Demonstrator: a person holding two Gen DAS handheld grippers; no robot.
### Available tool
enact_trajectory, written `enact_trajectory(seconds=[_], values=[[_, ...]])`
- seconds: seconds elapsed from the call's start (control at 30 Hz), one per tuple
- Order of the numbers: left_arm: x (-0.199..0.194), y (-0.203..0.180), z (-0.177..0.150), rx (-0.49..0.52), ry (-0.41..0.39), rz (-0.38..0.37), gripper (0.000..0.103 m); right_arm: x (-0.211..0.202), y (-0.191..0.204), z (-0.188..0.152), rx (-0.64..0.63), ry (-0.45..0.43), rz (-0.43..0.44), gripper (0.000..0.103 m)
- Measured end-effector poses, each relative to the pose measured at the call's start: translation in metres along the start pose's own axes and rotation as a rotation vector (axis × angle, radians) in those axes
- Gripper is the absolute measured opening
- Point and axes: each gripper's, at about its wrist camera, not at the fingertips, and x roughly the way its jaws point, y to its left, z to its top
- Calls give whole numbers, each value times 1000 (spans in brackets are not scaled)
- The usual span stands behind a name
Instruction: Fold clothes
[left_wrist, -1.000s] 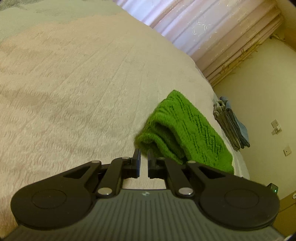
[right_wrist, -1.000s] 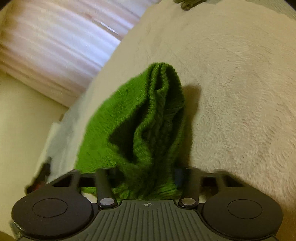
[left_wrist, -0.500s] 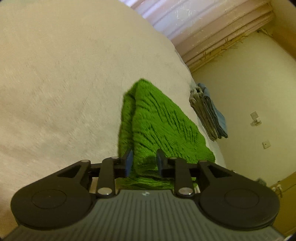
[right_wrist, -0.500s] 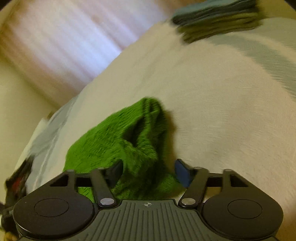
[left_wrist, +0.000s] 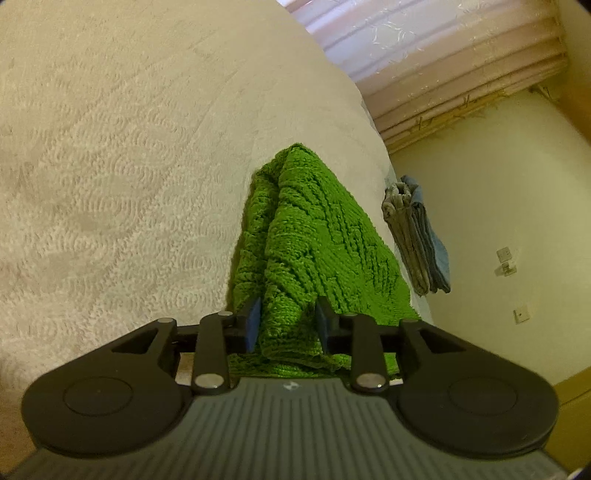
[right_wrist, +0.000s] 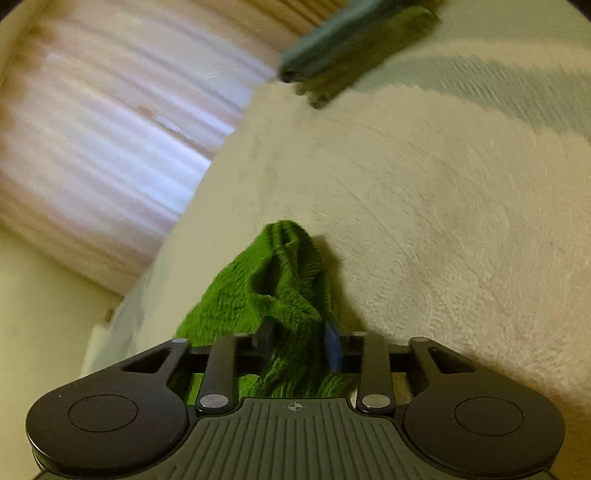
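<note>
The green knitted sweater (left_wrist: 314, 236) lay bunched on the cream bed (left_wrist: 110, 166). The left claw (left_wrist: 287, 320) straddled a thick fold, its jaws pressing the knit. The right claw (right_wrist: 301, 341) had just been closing and clenched another fold. Folded clothes (left_wrist: 417, 232) sat at three o'clock.

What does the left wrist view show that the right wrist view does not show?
Only the left wrist view shows the white wall sockets and the sweater's zigzag knit pattern. Only the right wrist view shows a pale striped sheet beyond the blanket. Both show the bright green knitted sweater between tongs, the cream textured blanket, the folded grey-blue clothes stack and the pink curtain.
</note>
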Motion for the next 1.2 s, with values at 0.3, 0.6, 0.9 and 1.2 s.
enact_trajectory(seconds=[0.3, 0.6, 0.9, 1.2], values=[[-23, -8, -20, 123, -87, -93, 10, -27, -16, -1, 35, -94, 80, 4], [-15, 0, -31, 189, -96, 14, 11, -35, -22, -13, 18, -74, 74, 4], [-9, 2, -36, 204, -108, 39, 11, -29, -56, -17, 187, -68, 104, 4], [-8, -2, -46, 289, -135, 81, 12, -20, -25, -24, -142, -97, -90, 4]])
